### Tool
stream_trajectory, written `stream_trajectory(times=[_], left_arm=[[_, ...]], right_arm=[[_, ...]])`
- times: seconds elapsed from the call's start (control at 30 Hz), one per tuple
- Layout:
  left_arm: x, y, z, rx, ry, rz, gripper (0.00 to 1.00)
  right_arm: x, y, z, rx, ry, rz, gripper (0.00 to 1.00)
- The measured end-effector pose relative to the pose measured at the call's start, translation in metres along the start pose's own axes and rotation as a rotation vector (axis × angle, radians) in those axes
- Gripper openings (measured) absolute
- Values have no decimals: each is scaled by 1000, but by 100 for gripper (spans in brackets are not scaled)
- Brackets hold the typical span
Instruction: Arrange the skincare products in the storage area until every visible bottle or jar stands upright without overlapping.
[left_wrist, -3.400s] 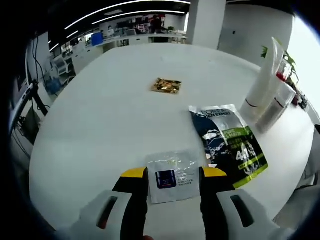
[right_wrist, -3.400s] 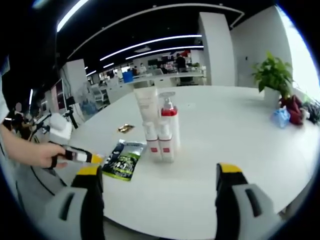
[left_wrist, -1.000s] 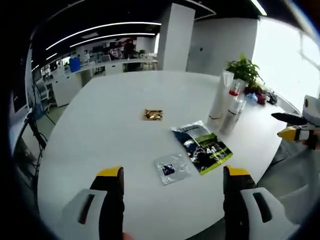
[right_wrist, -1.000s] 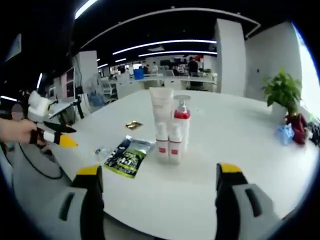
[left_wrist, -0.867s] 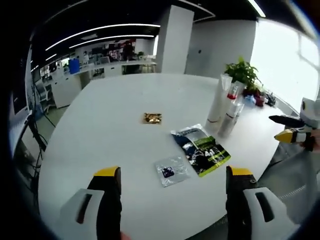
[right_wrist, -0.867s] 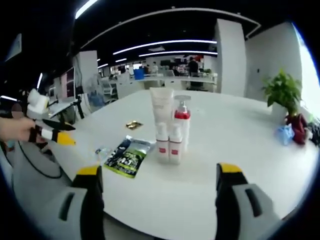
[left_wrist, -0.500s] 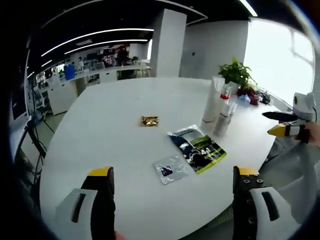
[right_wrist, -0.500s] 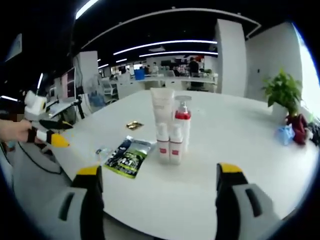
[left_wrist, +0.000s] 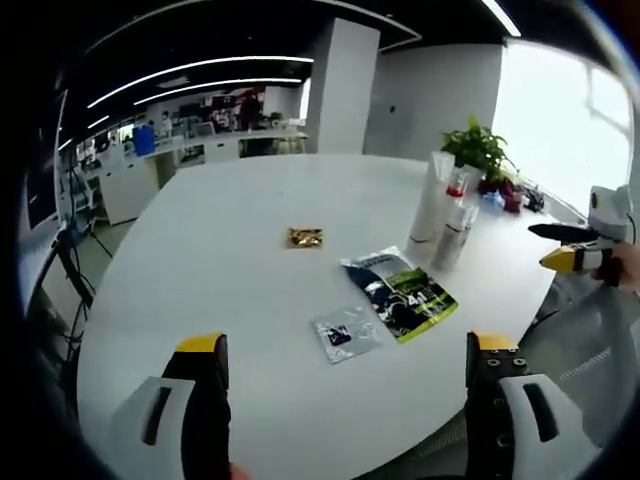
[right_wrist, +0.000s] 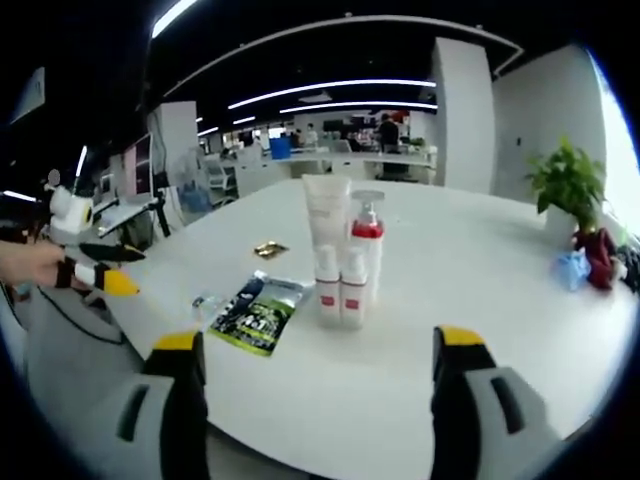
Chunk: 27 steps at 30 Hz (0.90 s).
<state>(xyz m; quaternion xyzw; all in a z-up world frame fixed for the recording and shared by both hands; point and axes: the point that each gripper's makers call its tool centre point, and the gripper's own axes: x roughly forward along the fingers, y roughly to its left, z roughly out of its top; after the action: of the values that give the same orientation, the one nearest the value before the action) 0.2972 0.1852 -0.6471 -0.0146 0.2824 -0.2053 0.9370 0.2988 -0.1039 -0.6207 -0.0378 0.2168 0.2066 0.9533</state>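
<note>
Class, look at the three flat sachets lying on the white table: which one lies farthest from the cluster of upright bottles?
The small gold sachet, alone toward the table's middle. The green-and-black sachet lies nearest the bottles, with the clear sachet beside it.

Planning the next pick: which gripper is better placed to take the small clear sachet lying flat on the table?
Left, probably. The small clear sachet lies just ahead of the open left gripper, roughly between its jaws. From the right gripper it sits farther off, beyond the green sachet.
</note>
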Motion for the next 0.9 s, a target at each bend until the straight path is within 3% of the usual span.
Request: stream_trajectory(times=[0.43, 0.9], left_arm=[[8, 1, 6, -1, 18, -4, 97], [38, 9, 23, 13, 67, -2, 95]], right_arm=[[2, -2, 1, 1, 6, 3, 95], [4, -5, 2, 13, 11, 0, 94]])
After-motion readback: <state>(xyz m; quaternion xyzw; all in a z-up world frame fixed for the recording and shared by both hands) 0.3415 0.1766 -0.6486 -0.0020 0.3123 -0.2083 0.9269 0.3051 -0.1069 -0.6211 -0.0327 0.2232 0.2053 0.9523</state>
